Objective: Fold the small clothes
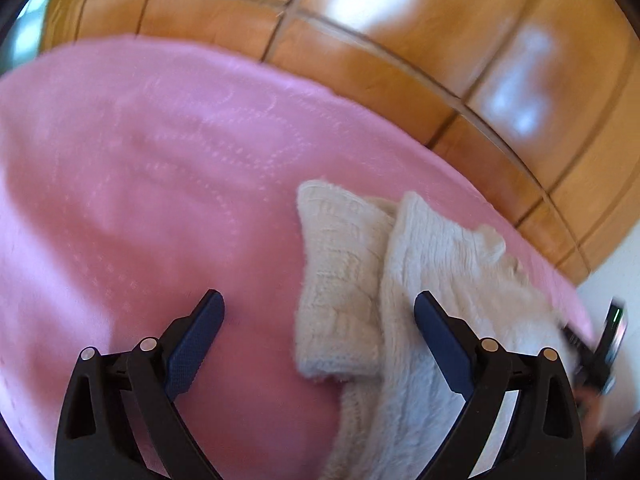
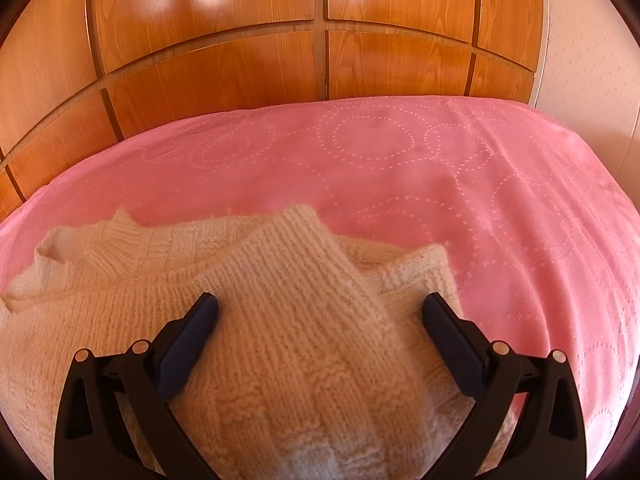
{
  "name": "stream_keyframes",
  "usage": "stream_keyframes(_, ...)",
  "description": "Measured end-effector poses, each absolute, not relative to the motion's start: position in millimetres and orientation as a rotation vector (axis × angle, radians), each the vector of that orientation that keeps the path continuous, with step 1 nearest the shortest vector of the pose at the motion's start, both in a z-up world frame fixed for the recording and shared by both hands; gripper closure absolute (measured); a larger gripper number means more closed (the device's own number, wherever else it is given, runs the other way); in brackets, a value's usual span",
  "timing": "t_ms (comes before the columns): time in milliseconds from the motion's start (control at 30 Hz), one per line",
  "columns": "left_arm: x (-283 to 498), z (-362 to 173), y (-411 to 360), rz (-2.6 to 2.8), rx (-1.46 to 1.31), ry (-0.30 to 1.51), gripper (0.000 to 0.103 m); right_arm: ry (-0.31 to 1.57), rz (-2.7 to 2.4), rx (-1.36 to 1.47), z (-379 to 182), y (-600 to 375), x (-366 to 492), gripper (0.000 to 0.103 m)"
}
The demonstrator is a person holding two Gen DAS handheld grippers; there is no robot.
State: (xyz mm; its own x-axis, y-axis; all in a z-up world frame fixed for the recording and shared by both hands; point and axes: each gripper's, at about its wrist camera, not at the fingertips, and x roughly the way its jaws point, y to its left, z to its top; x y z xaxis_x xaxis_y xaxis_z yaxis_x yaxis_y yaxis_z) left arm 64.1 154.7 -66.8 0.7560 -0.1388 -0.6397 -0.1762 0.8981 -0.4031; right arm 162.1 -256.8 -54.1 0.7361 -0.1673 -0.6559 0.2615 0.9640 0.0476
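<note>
Knitwear fills the bottom of both views: a cream knitted wool sweater (image 2: 288, 340) lies on a pink bedspread stitched with dotted circles (image 2: 500, 208). In the right wrist view, the right hand-held gripper (image 2: 320, 308) hangs over the garment with its black arms at the lower edge of the frame and its blue-padded fingers (image 2: 188, 340) spread wide, gripping nothing; a folded sleeve runs up the centre of the frame between them, and another part of the knit pokes out toward the lower right. In the left wrist view, which is blurred, the left hand-held gripper (image 1: 320, 304) is likewise spread wide with nothing between its pads; its left finger (image 1: 196, 344) sits over bare pink cloth at lower left, while its right finger (image 1: 440, 344) sits over the sweater (image 1: 420, 280), which lies in the lower right of the frame with two folded lobes pointing up the picture. A dark blurred object (image 1: 608, 344) shows at the right edge. Beyond the bed, glossy orange-brown wooden panelling (image 2: 280, 60) fills the top of both frames.
</note>
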Motion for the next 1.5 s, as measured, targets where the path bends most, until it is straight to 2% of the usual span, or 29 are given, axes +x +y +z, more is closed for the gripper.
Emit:
stream_keyframes(300,61.0,-74.0,154.2,-0.080,-0.490,0.656,0.004,0.683,-0.226,0.159,-51.2,-259.2,154.3,0.002)
stream_keyframes(1500,76.3,-81.8,149.7,-0.102,-0.446,0.674,0.004,0.659,-0.194,0.203,-50.2,-265.3,148.2,0.002)
